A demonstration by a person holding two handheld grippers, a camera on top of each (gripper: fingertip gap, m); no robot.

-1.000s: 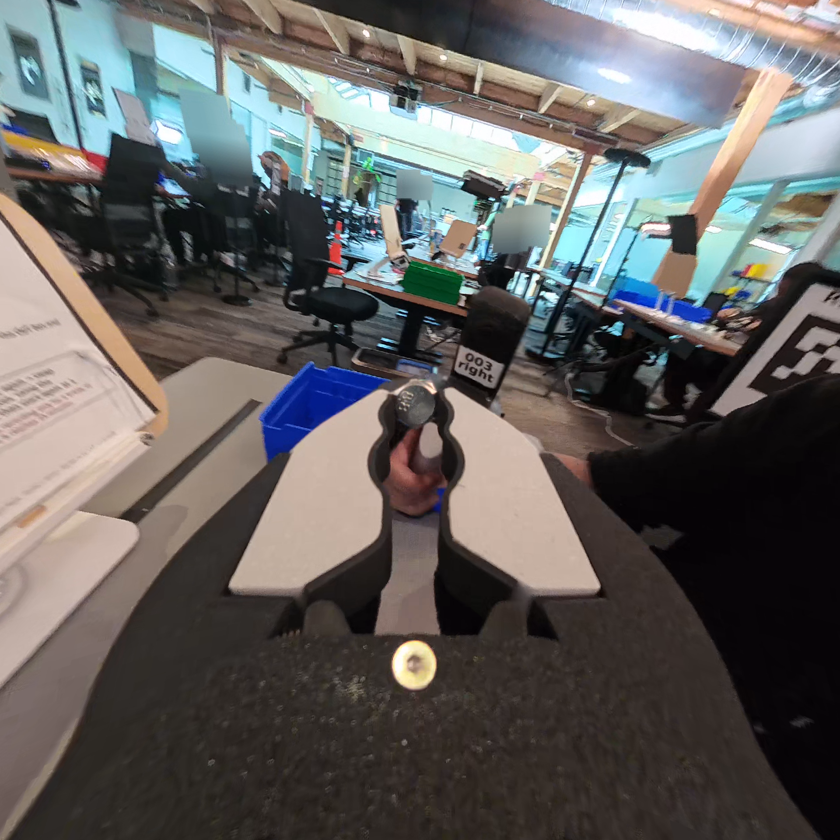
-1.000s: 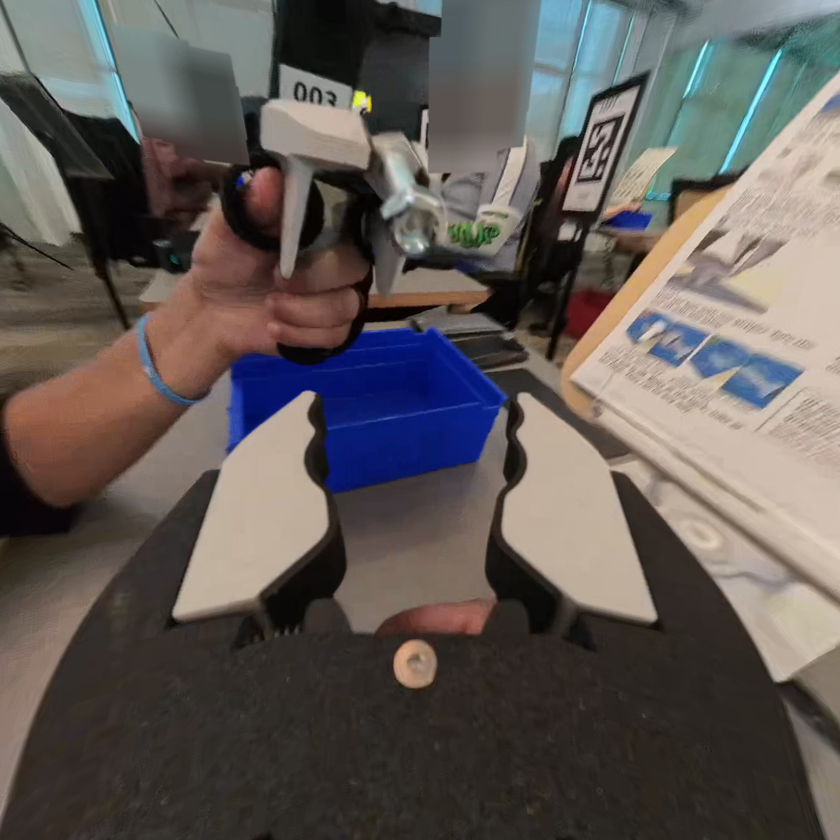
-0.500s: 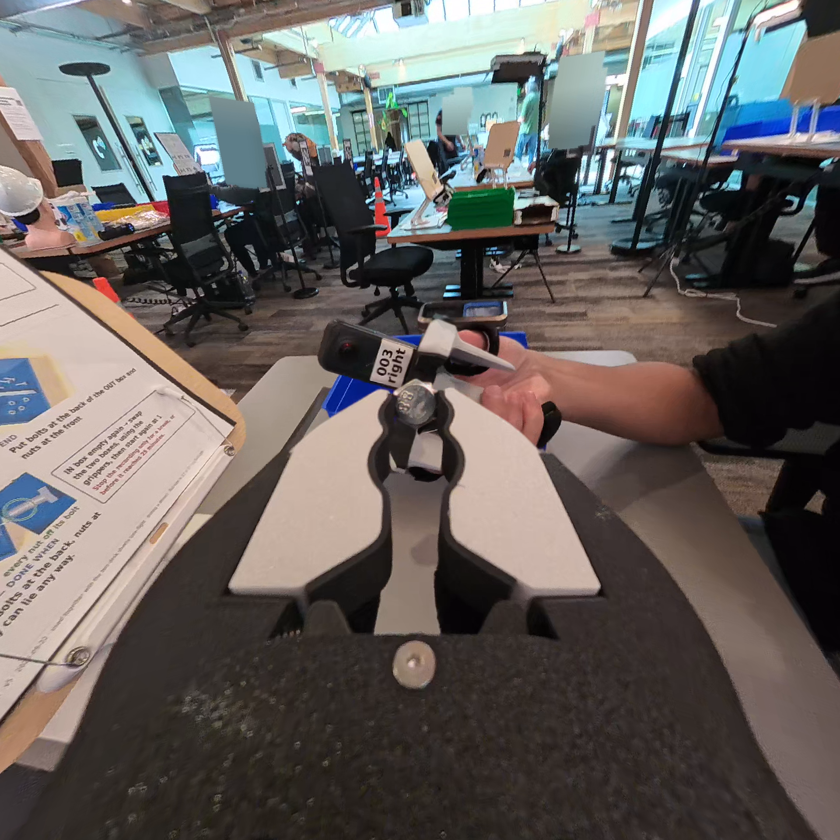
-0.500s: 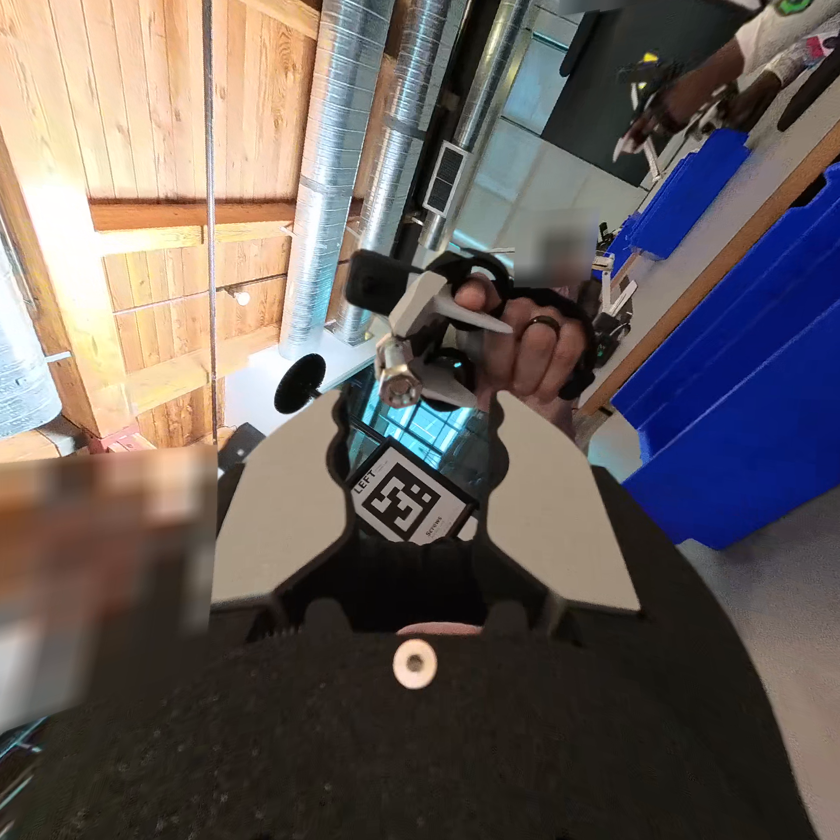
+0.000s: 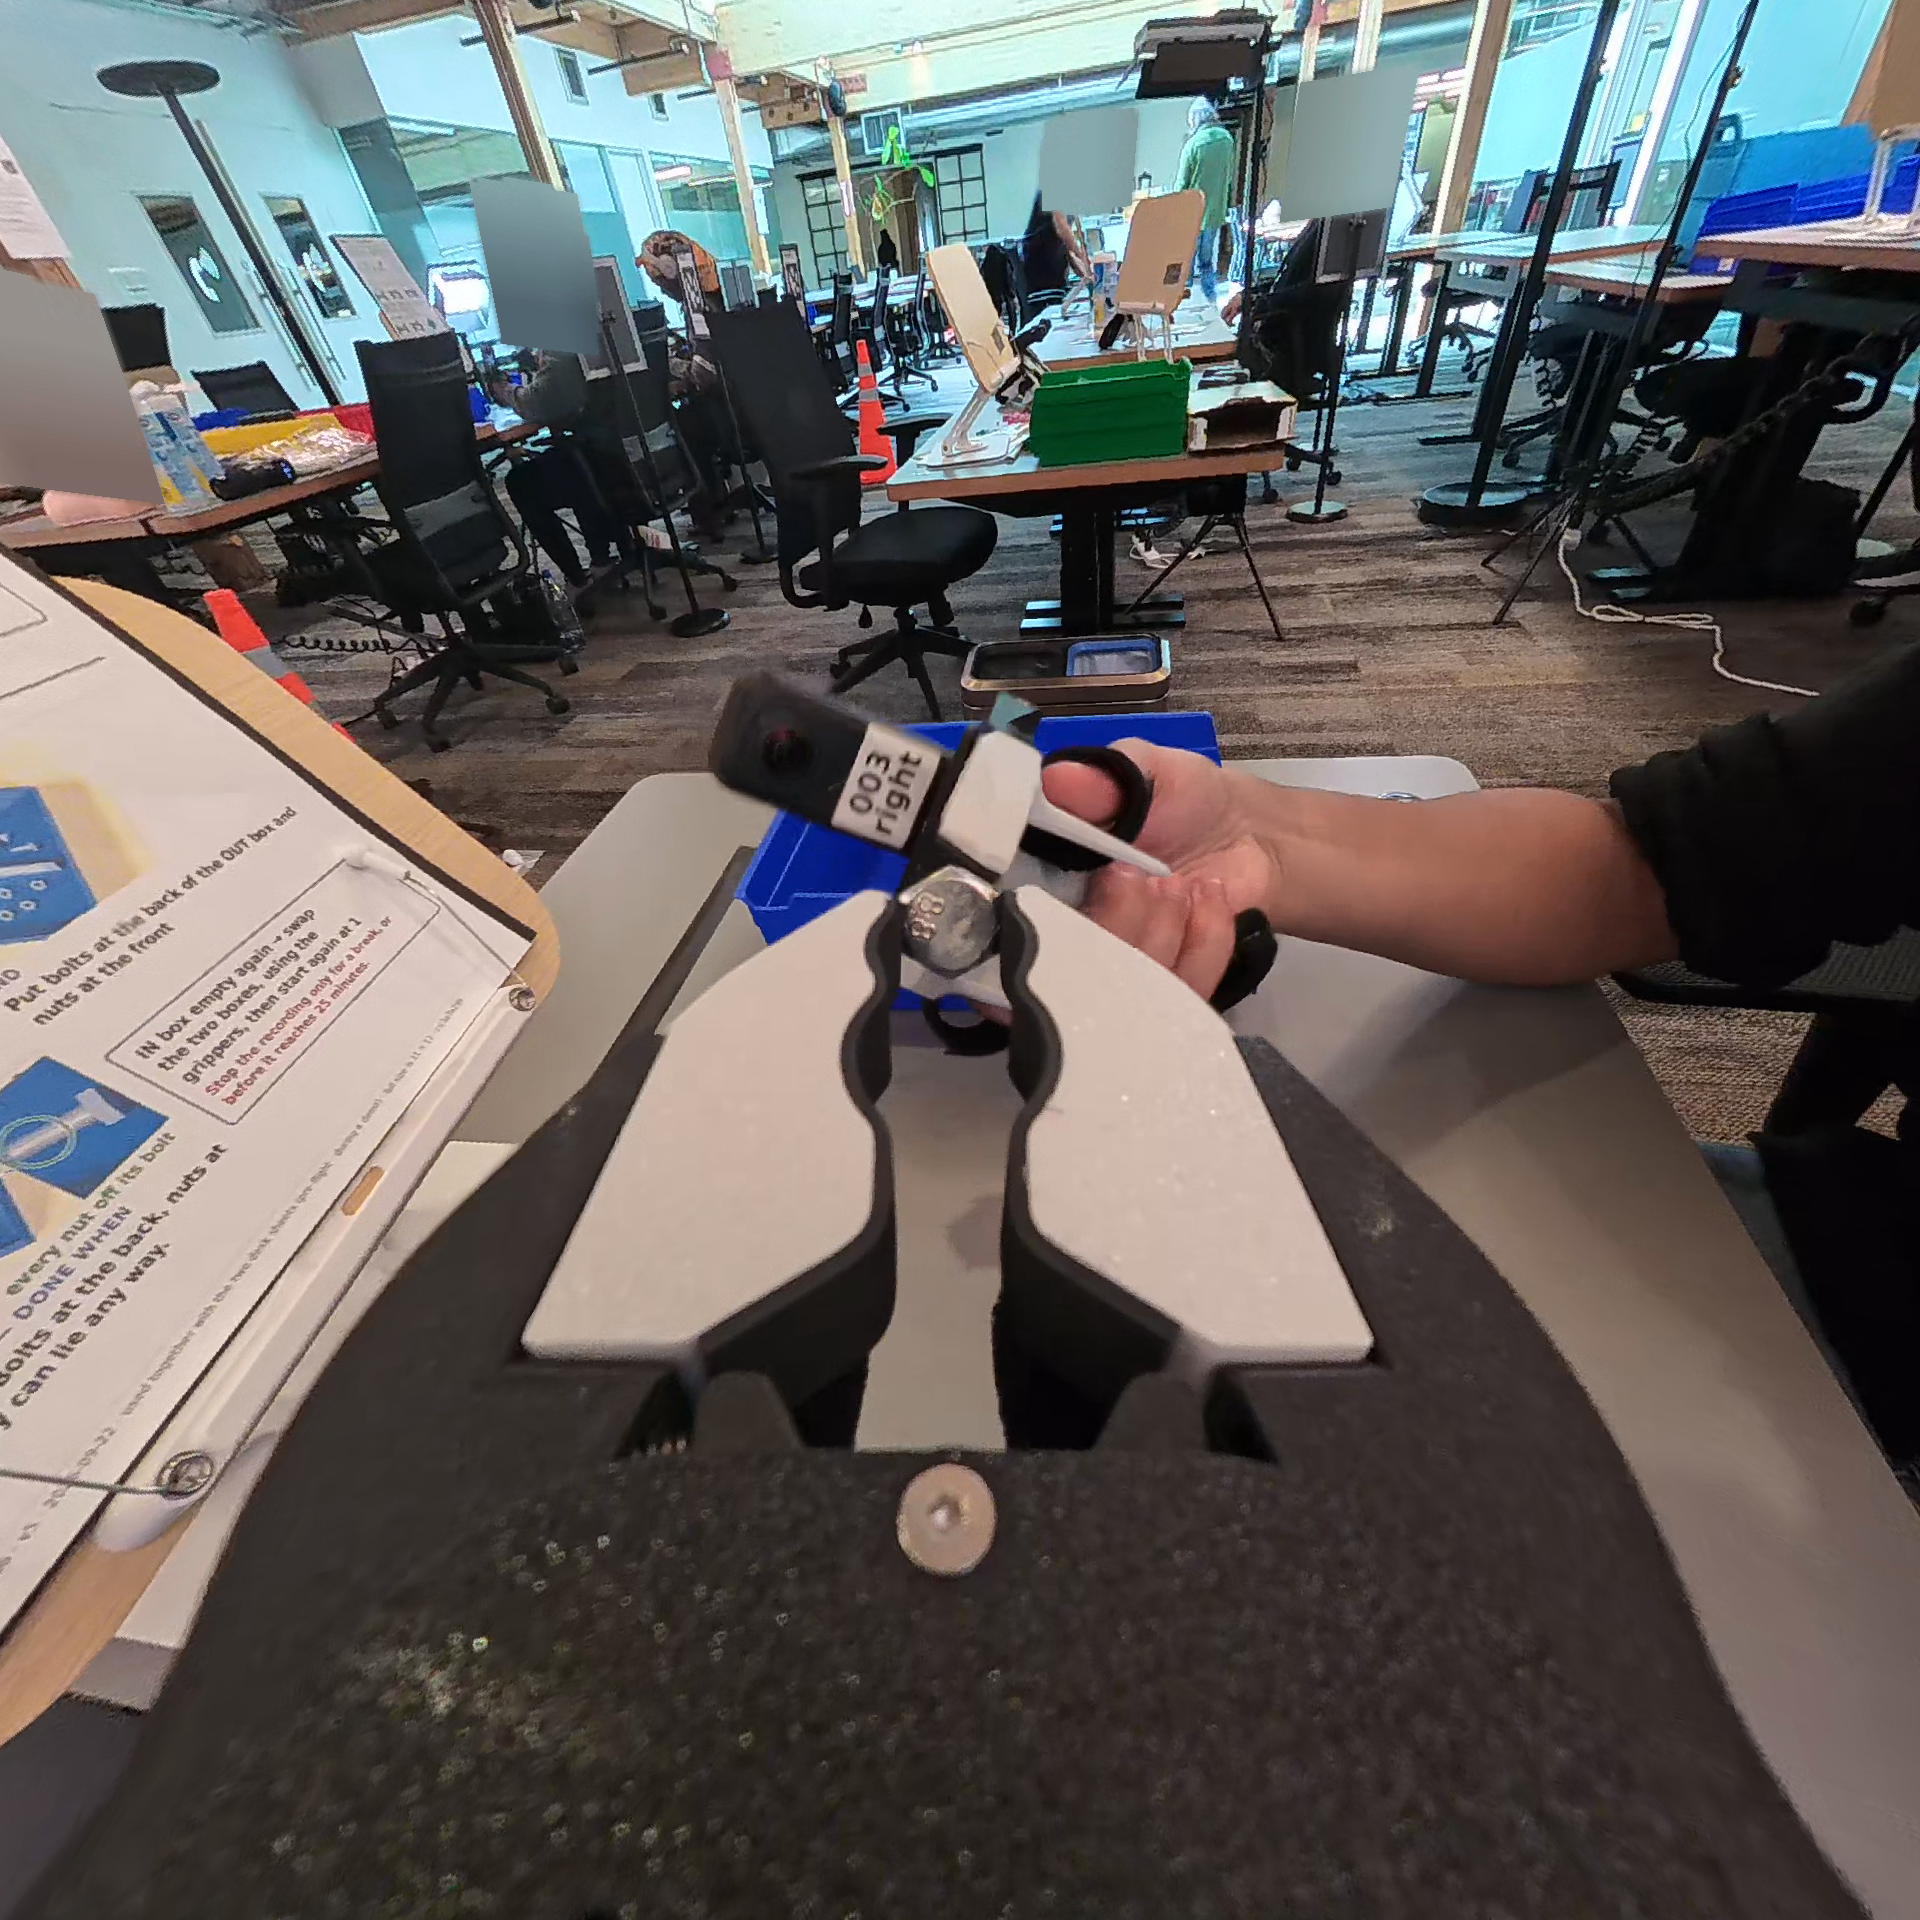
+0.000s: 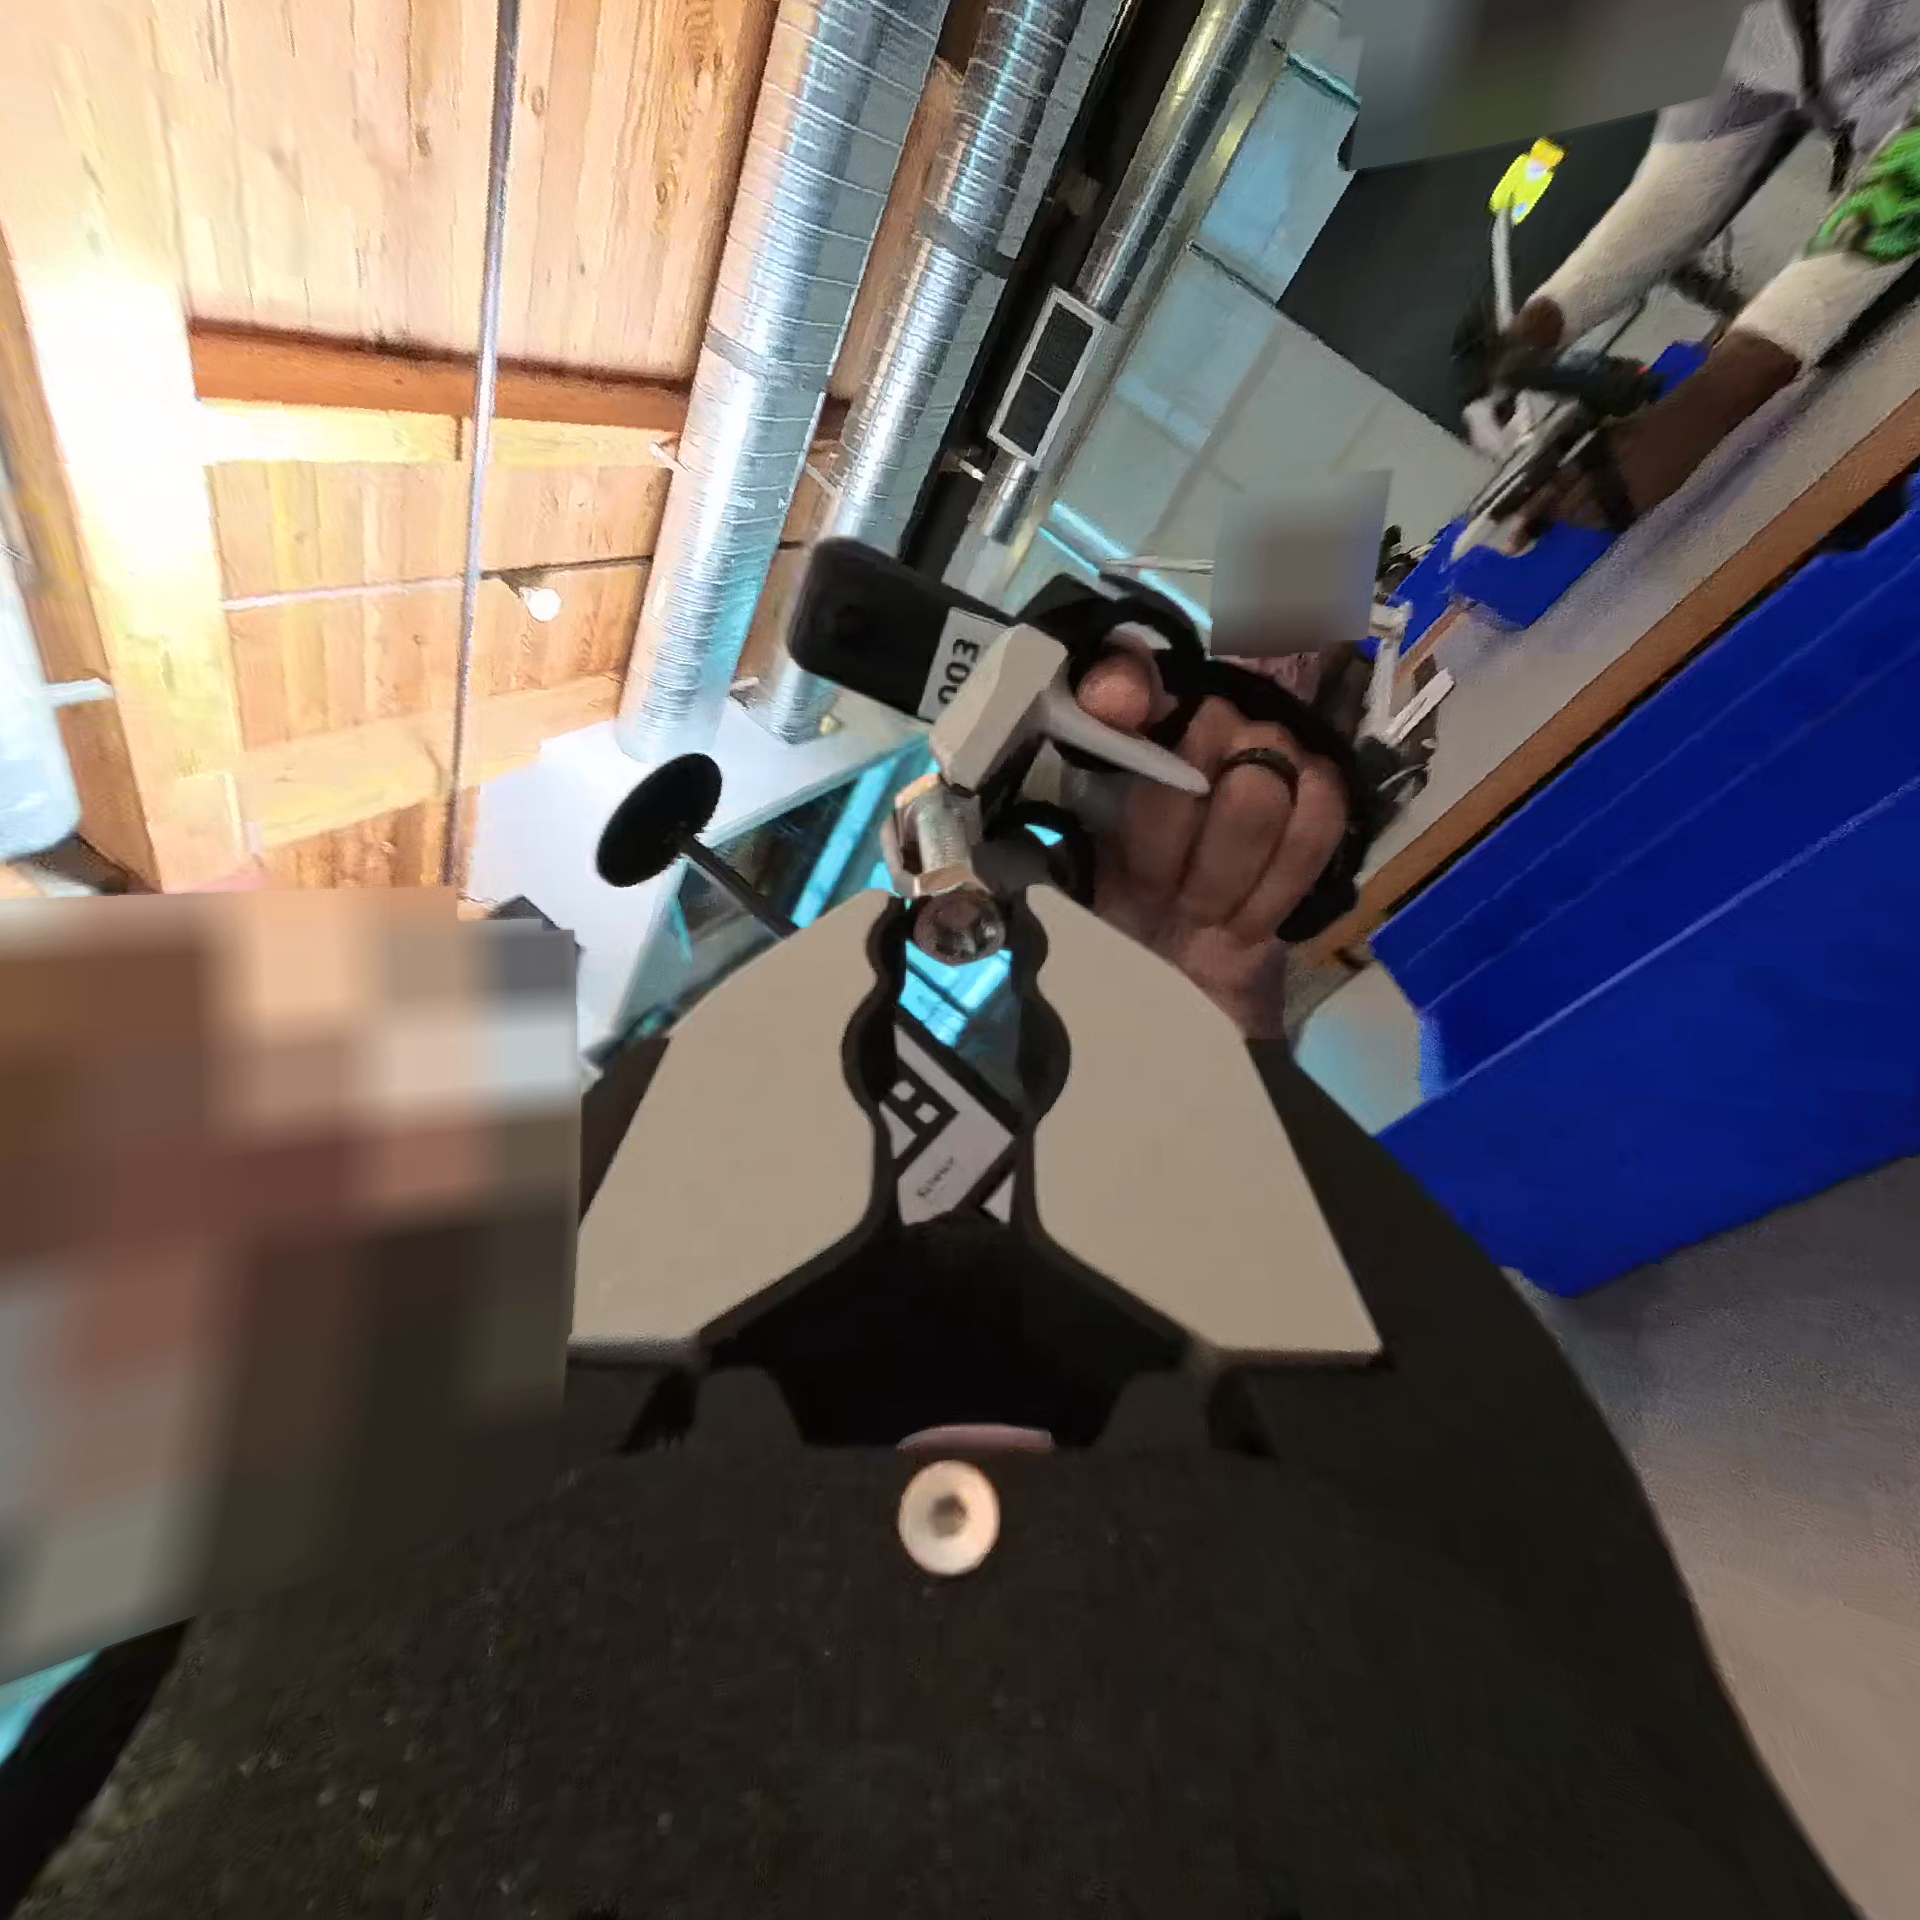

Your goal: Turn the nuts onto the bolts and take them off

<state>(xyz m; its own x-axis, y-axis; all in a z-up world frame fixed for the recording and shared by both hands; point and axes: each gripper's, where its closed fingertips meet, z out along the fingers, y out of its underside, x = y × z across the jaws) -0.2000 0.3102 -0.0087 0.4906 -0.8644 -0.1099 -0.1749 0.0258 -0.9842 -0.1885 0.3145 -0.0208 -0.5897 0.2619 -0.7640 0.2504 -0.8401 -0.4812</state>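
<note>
In the left wrist view, the left gripper is clenched on a steel bolt, whose hexagonal head faces the camera, pinched in the notch at the fingertips. Straight beyond it, the right gripper meets the far end of that bolt, carried by a hand whose forearm and dark sleeve run off to the right. A blue bin sits on the grey table just behind the two tools, and a printed instruction sheet on a wooden board leans at the left edge of the table. Office chairs and desks fill the room behind. In the right wrist view, the camera is rolled over so that wooden ceiling and silver ducts fill the upper left. Here the right gripper is closed on a nut at its fingertips, and the nut sits on the threaded end of the bolt. The left gripper holds the other end of that bolt, up and beyond, with the person's hand around its handle. Blue bins stand at the right on the table. The picture is somewhat motion-blurred.
</note>
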